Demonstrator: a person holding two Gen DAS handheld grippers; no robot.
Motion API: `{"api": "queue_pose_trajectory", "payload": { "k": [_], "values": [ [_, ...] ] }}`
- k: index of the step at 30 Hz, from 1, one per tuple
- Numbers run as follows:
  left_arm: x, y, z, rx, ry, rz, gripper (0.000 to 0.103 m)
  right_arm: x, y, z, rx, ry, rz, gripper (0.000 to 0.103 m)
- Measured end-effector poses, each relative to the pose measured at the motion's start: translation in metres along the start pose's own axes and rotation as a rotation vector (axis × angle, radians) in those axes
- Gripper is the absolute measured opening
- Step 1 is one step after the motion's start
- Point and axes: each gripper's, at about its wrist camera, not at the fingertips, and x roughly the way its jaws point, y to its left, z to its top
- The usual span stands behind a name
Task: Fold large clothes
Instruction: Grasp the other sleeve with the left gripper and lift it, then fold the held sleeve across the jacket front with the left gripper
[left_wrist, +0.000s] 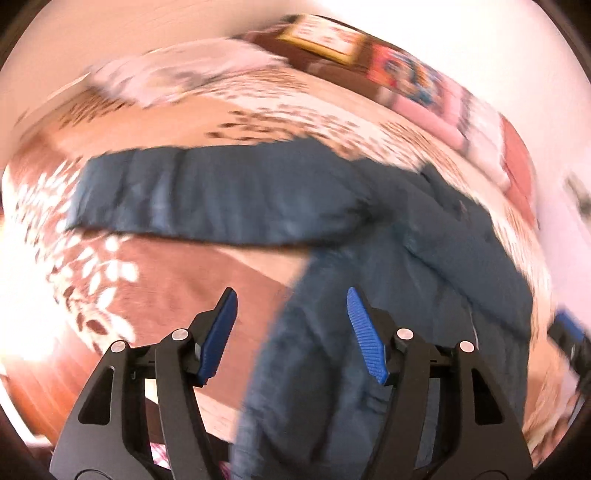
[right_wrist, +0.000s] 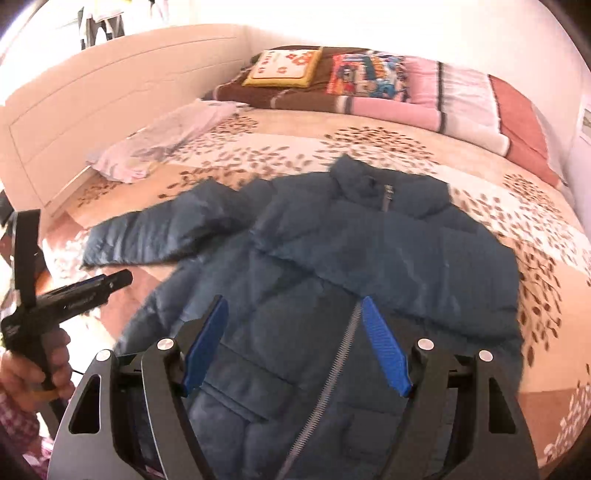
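Note:
A dark blue puffer jacket (right_wrist: 369, 258) lies front up on the leaf-patterned bedspread (right_wrist: 332, 147), zipper (right_wrist: 332, 369) running toward me, collar at the far end. One sleeve (right_wrist: 166, 229) stretches out to the left; the other is folded across the chest. My right gripper (right_wrist: 293, 306) is open and empty above the jacket's lower front. My left gripper (left_wrist: 291, 295) is open and empty over the jacket's left edge (left_wrist: 314, 350), with the outstretched sleeve (left_wrist: 207, 199) beyond it. The left gripper (right_wrist: 110, 280) also shows at the left of the right wrist view, held in a hand.
A folded pink garment (right_wrist: 162, 144) lies at the far left of the bed. Pillows (right_wrist: 284, 68) and striped blankets (right_wrist: 443, 99) line the far end. A white headboard panel (right_wrist: 92, 96) runs along the left. The left wrist view is motion-blurred.

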Motion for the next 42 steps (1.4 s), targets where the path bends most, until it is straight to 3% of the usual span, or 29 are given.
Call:
{"api": "queue_pose_trajectory", "payload": {
  "k": [5, 10, 21, 22, 23, 24, 26, 29, 37, 42],
  "values": [
    [0.018, 0.078, 0.023, -0.258, -0.023, 0.008, 0.063, 0.008, 0.019, -0.01, -0.019, 0.014, 0.004, 0.074],
    [0.051, 0.134, 0.035, -0.467, 0.0, 0.045, 0.063, 0.025, 0.026, -0.021, -0.033, 0.098, -0.012, 0.073],
    [0.098, 0.181, 0.039, -0.7, 0.002, 0.06, 0.062, 0.034, 0.015, -0.026, -0.007, 0.123, -0.022, 0.073],
    [0.099, 0.181, 0.041, -0.7, -0.003, 0.071, 0.061, 0.034, 0.014, -0.027, -0.004, 0.127, -0.022, 0.073],
    [0.1, 0.179, 0.043, -0.694, -0.01, 0.1, 0.053, 0.035, 0.012, -0.027, 0.0, 0.13, -0.021, 0.073],
    [0.101, 0.178, 0.045, -0.681, -0.017, 0.126, 0.038, 0.036, 0.01, -0.028, 0.005, 0.133, -0.018, 0.073],
    [0.103, 0.181, 0.048, -0.658, -0.017, 0.143, 0.02, 0.036, 0.007, -0.029, 0.014, 0.137, -0.016, 0.073],
    [0.099, 0.188, 0.05, -0.655, -0.033, 0.109, 0.008, 0.035, 0.004, -0.031, 0.022, 0.137, -0.019, 0.073],
    [0.032, 0.133, 0.077, -0.368, -0.227, 0.125, 0.005, 0.02, -0.023, -0.037, 0.072, 0.114, -0.069, 0.073],
    [-0.034, 0.049, 0.1, -0.073, -0.395, 0.014, 0.005, 0.003, -0.057, -0.042, 0.15, 0.075, -0.117, 0.073]
  ]
}}
